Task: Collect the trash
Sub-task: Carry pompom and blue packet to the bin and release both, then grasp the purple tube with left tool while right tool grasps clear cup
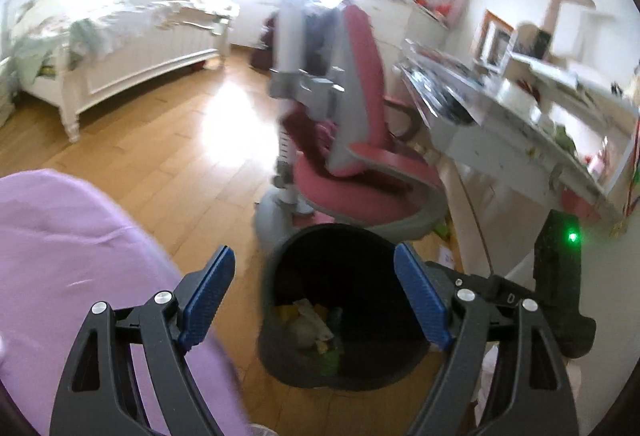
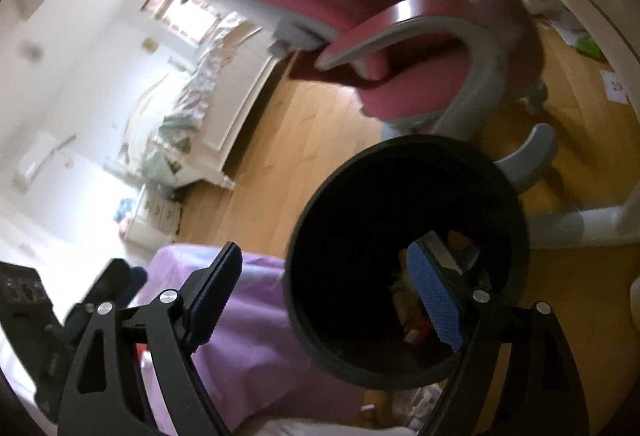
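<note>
Both tools released, left tool (image 1: 316, 296), right tool (image 2: 332, 300), over black bin (image 1: 280, 316); pink chair (image 1: 360, 164) behind

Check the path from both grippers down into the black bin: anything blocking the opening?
Nothing visible. The black bin has no lid, its mouth is clear and trash lies at the bottom. Left gripper and right gripper are open and empty above it.
</note>
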`<state>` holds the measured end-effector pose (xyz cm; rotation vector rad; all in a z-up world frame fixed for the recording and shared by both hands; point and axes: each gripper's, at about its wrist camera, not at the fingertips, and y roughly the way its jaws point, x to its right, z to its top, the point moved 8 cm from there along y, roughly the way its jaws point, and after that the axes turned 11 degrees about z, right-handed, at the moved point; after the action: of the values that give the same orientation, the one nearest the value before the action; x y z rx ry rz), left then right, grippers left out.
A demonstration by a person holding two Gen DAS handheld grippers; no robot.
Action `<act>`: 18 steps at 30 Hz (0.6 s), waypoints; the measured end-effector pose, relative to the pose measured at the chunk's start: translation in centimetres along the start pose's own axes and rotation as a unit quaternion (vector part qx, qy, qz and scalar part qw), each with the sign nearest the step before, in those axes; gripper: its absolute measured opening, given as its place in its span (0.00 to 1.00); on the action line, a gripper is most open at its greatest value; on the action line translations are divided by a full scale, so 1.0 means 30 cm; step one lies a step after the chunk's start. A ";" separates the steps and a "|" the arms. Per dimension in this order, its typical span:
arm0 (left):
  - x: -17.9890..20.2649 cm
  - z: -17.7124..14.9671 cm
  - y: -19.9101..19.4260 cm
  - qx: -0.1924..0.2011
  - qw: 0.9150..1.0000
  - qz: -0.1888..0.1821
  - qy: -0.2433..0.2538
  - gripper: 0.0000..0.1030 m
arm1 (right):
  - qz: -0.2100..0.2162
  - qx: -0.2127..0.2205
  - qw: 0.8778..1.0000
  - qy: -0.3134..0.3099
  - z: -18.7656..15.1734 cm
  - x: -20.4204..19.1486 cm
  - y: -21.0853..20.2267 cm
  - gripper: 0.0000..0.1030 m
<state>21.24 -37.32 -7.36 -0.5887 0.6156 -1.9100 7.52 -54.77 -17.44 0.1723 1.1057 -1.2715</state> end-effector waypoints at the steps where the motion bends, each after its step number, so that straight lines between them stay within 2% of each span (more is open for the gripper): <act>1: -0.048 0.001 -0.028 0.006 1.000 0.008 -0.009 0.79 | 0.003 -0.008 1.000 -0.010 -0.015 -0.039 0.012 0.81; 5: -0.297 -0.014 -0.154 0.028 0.997 0.051 -0.040 0.79 | 0.023 -0.052 0.996 -0.073 -0.105 -0.230 0.109 0.81; 8: -0.525 -0.044 -0.240 0.032 0.993 0.090 -0.065 0.79 | 0.046 -0.097 0.986 -0.129 -0.199 -0.409 0.206 0.81; 11: -0.760 -0.087 -0.314 0.029 0.985 0.149 -0.077 0.78 | 0.062 -0.137 0.969 -0.195 -0.278 -0.593 0.303 0.81; 13: -0.922 -0.128 -0.346 0.005 0.980 0.185 -0.074 0.78 | 0.083 -0.164 0.956 -0.229 -0.330 -0.731 0.380 0.81; 15: -1.027 -0.151 -0.360 -0.010 0.975 0.212 -0.061 0.74 | 0.102 -0.191 0.940 -0.264 -0.382 -0.883 0.476 0.79; 18: -1.191 -0.182 -0.361 -0.028 0.968 0.244 -0.057 0.65 | 0.100 -0.213 0.911 -0.339 -0.460 -1.084 0.624 0.78</act>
<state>24.04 0.25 -9.10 -0.5208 0.6712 -1.3927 18.70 -17.32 -9.04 -0.4507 0.7041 -0.7769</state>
